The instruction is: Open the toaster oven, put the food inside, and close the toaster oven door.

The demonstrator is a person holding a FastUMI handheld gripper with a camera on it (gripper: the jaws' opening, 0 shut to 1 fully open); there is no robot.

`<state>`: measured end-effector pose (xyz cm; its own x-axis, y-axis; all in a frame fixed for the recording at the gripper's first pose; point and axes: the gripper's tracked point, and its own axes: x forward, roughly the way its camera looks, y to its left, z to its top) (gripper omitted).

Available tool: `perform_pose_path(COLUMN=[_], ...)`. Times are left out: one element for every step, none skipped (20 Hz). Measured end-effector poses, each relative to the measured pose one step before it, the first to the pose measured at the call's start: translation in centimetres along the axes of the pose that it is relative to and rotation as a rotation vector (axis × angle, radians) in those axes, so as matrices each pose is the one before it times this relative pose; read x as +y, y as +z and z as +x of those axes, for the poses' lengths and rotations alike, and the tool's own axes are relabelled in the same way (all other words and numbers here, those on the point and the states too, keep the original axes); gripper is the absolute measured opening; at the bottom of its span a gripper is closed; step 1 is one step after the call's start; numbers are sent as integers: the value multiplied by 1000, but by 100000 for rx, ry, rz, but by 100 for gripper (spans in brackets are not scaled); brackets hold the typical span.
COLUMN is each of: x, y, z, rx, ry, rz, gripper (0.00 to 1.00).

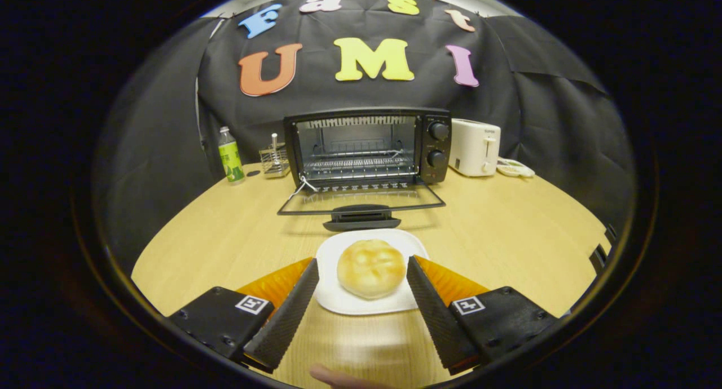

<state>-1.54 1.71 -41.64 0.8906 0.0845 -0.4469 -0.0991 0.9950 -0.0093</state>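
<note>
My gripper (pixel 362 268) is wide open and holds nothing. The bun (pixel 371 268) sits on a white plate (pixel 338 299) between my fingers (pixel 293 304), not touched. Just past it the oven (pixel 366 146) stands on the table (pixel 496 231), its door (pixel 361 206) down flat. A toaster (pixel 475 147) is beside it.

The claw (pixel 362 268) stands wide open, its two fingers splayed apart and pointing forward, low over the counter (pixel 507 231). The left finger (pixel 287 313) and the right finger (pixel 437 313) are dark wedges with ribbed inner pads, each backed by an orange panel and a black block bearing a square marker. Neither finger presses on anything; the bun (pixel 371 268) sits in the gap between their tips, apart from both pads. A fingertip (pixel 333 378) of the person shows blurred below the fingers.
</note>
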Motion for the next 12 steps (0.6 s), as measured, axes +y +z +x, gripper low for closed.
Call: perform_pose_path(x=[-345, -273, -88, 3, 92, -42, -171, 66, 180, 143, 63, -108], y=[-242, -254, -383, -403, -318, -91, 27, 128, 117, 16, 59, -24], z=[457, 503, 523, 479, 446, 443, 283, 185, 275, 82, 94, 75], rx=[889, 1066, 1477, 2028, 1841, 1307, 403, 382, 87, 53, -94, 286], ry=[-1064, -653, -100, 709, 1175, 389, 214, 912, 604, 733, 387, 163], rz=[-194, -282, -171, 403, 662, 369, 434, 781, 88, -446, -373, 348], gripper=[100, 100, 100, 100, 100, 100, 100, 100, 100, 99, 100, 100])
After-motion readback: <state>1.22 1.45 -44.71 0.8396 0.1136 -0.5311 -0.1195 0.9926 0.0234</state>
